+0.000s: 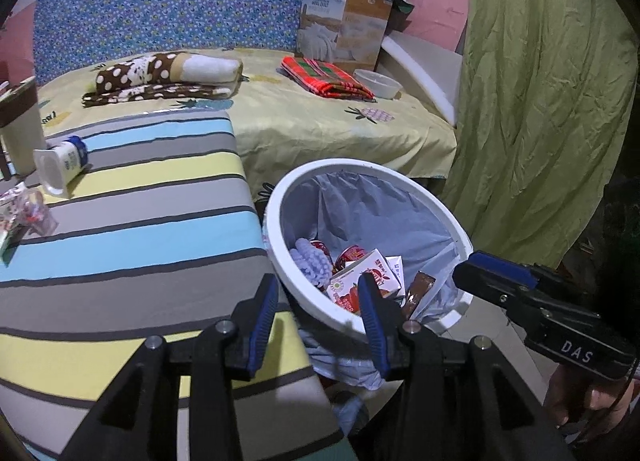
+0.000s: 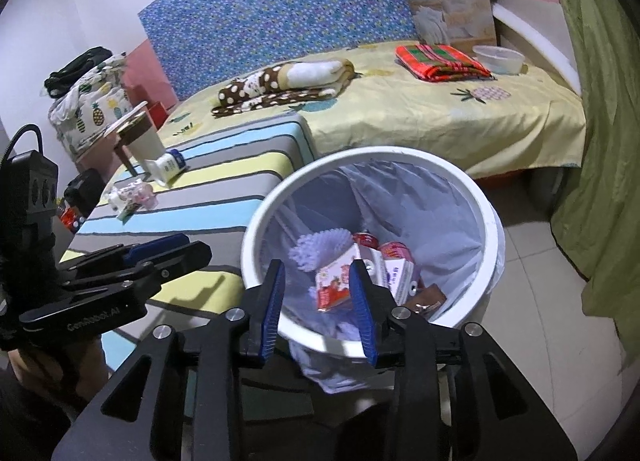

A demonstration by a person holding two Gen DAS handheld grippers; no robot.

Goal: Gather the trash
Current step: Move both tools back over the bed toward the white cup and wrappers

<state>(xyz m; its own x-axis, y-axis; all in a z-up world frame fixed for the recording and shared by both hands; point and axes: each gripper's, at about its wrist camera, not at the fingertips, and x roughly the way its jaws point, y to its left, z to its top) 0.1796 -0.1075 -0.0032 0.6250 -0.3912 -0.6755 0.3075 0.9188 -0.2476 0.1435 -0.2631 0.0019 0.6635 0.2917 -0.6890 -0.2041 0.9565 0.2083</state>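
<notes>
Both grippers' ribbed blue fingers (image 1: 262, 317) parted, empty, above round white bin (image 2: 256, 233); glossy cartons (image 2: 332, 281) inside.

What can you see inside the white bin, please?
Inside the white bin, on a pale liner: a red-and-white carton, a lilac brush head, red cans and a brown wrapper. Anything beneath is covered.

"DAS" in white on right gripper (image 1: 496, 277) body | "GenRobot.AI" on left gripper (image 2: 160, 257) body | print on cardboard box (image 1: 344, 27) and juice carton (image 1: 362, 281) too small to read
</notes>
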